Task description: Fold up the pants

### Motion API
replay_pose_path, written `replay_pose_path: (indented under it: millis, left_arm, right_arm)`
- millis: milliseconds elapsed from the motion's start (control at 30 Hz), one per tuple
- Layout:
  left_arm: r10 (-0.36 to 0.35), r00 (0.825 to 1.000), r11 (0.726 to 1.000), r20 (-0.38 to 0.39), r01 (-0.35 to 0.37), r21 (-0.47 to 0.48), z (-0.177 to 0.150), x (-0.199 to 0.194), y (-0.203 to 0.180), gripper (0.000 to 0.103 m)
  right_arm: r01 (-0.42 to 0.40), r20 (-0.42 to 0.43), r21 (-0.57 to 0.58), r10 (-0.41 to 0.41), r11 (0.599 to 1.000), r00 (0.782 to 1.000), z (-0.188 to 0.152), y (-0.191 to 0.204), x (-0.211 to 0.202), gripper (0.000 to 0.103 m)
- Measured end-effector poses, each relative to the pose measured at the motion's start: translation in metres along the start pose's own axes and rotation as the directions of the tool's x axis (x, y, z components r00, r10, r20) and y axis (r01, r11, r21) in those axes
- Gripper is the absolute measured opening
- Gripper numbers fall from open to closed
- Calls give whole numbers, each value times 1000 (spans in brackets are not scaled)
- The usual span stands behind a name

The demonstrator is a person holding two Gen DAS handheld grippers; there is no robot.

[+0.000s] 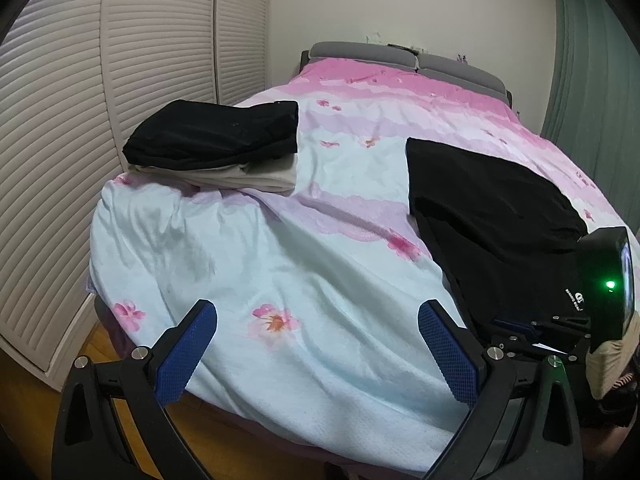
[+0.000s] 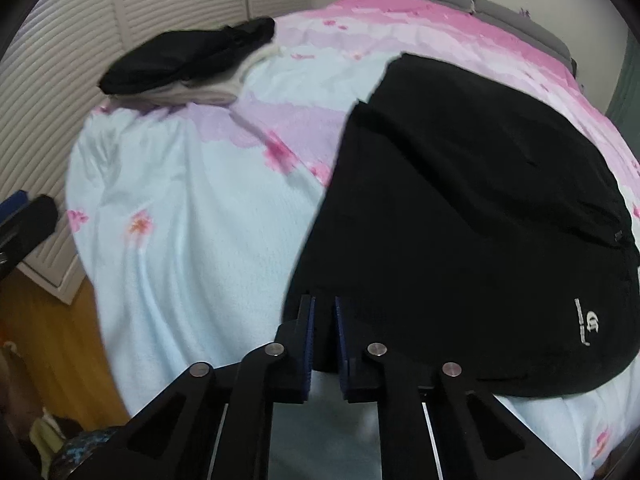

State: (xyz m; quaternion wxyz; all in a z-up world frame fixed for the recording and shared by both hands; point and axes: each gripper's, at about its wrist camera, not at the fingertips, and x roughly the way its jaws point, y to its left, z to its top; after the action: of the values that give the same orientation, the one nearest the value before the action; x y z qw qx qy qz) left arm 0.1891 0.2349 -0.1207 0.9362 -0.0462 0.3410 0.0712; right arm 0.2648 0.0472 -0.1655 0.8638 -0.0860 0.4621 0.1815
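A: Where are the black pants [image 2: 472, 208] found?

B: They are spread flat on the right half of the bed, on the floral duvet [image 1: 304, 272], which is pale blue near the foot and pink toward the headboard [image 1: 400, 56]. A small white logo [image 2: 586, 322] is seen at their near right corner. The near hem is laid close to the foot edge of the bed.

A: How is the right gripper [image 2: 322, 332] seen?

B: It is pinched nearly closed on the near left edge of the pants; black cloth is seen in the narrow slot between the blue pads. Whether the fabric is lifted off the duvet cannot be told.

A: And the left gripper [image 1: 316, 344]?

B: It is held released, its blue-padded fingers [image 1: 188, 356] spread wide above the pale blue part of the duvet, with nothing between them. It is kept well apart from the pants, over the left near corner of the bed.

A: What else is seen on the bed?

B: A stack of folded clothes [image 1: 216, 144] is placed at the far left edge: a black piece on top of a beige one. Louvred closet doors [image 1: 120, 80] are seen behind it.
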Motion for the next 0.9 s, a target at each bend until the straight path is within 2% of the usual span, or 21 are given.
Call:
replay_pose_path:
  millis: [200,333,433,467,533,633,700,767,900]
  left_arm:
    - [-5,1000,1000,3,5,-15,-2,-1,7,103]
    - [-2,1000,1000,-4,2,-20,-4,0,10,103]
    - [-3,1000,1000,-10,2,-16,-3,1,10,103]
    - [-3,1000,1000,-10,3,-15,-3,1,10,103]
    - [-6,1000,1000,-10,6,-12,-3,2,9,103]
    - [-9,1000,1000,-7,9,-9,1,4,4,103]
    - [-12,1000,1000,2,12,-9,6,6,0,103]
    - [-5,1000,1000,21,5,-4,15,12,-6,103]
    - [15,998,1000,64,-16,11,33,25,-18,103]
  right_arm:
    - [-59,-20,-53,58,997,998,-9,22,-1,10]
    - [-44,-28,-41,43,998,999,-13,24,5,11]
    - [-56,-18,-9,56,998,998,-11,22,1,26]
    - [-60,-14,-11,60,998,998,-10,23,-1,33]
    - [-59,26,-14,60,998,998,-6,22,-12,34]
    - [-64,115,10,62,998,991,6,10,-31,34]
    - [-37,159,3,36,999,987,23,0,-36,41]
    - [5,162,-12,-3,1000,987,43,-9,-30,41]
    - [5,99,-23,-3,1000,995,78,-25,3,41]
